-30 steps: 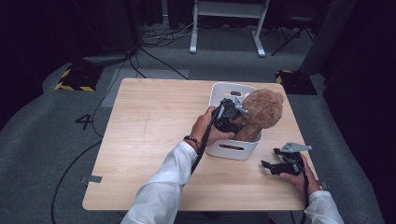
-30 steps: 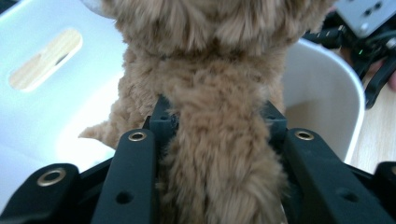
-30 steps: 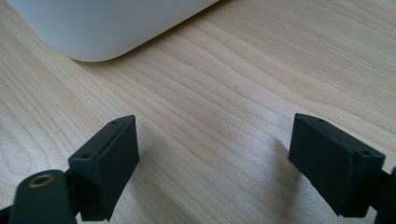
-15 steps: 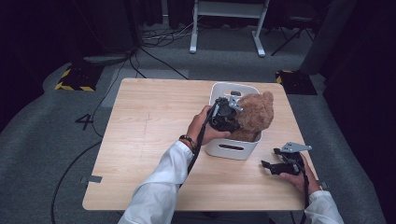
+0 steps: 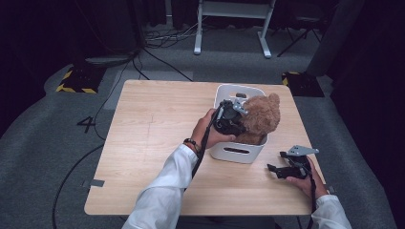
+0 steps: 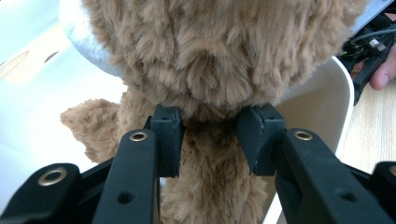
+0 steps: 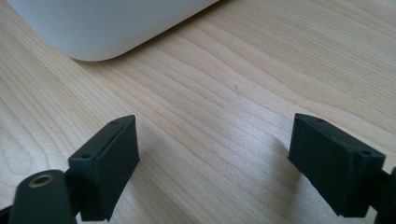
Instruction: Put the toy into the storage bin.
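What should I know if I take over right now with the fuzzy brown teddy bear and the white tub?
Left tool: shut on the fuzzy brown teddy bear, pinching it just under the head.
Right tool: open, holding nothing, low over the light wooden table beside the white plastic tub.
Bear: partly inside the tub, head above the rim.
Done: bear gripped.
Left: probably lower the bear fully in and let go, though it might instead be coming out.

left gripper [image 5: 237, 114] clamped, right gripper [image 5: 274, 168] agape
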`<state>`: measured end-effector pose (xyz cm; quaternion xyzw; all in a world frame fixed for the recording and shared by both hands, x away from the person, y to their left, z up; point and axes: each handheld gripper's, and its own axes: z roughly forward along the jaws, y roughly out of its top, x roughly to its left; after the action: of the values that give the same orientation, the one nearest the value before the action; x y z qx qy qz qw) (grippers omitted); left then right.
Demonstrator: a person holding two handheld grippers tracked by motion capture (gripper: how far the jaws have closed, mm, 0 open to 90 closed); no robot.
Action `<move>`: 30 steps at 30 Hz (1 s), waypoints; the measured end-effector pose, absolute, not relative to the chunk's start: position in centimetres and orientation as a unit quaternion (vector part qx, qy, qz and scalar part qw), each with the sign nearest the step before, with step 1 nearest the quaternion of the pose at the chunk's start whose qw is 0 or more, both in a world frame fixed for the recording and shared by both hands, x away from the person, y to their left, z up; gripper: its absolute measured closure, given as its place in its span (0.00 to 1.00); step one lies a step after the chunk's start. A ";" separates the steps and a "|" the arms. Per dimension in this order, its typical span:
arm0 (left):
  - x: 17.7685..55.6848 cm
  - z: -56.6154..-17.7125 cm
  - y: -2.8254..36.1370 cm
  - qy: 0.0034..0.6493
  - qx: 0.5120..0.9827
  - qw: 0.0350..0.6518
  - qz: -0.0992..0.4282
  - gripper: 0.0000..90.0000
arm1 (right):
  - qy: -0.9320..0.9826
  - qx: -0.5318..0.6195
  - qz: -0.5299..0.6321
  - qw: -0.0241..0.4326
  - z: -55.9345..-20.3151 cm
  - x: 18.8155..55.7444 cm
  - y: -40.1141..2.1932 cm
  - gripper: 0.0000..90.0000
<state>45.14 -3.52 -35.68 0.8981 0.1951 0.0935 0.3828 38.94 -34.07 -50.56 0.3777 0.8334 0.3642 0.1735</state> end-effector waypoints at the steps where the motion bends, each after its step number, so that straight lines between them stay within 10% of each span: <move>1: 45.1 -35.7 -3.5 0.195 0.898 0.383 0.094 0.69 | 0.834 0.378 0.364 0.173 -50.6 38.9 -34.1 0.18; 30: 44.6 -36.1 -2.3 0.226 0.873 0.417 0.111 0.18 | 0.834 0.377 0.364 0.174 -50.6 38.9 -34.1 0.18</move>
<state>44.63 -2.33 -36.08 0.8734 0.2265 0.1113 0.4165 38.94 -34.07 -50.56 0.3772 0.8336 0.3642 0.1736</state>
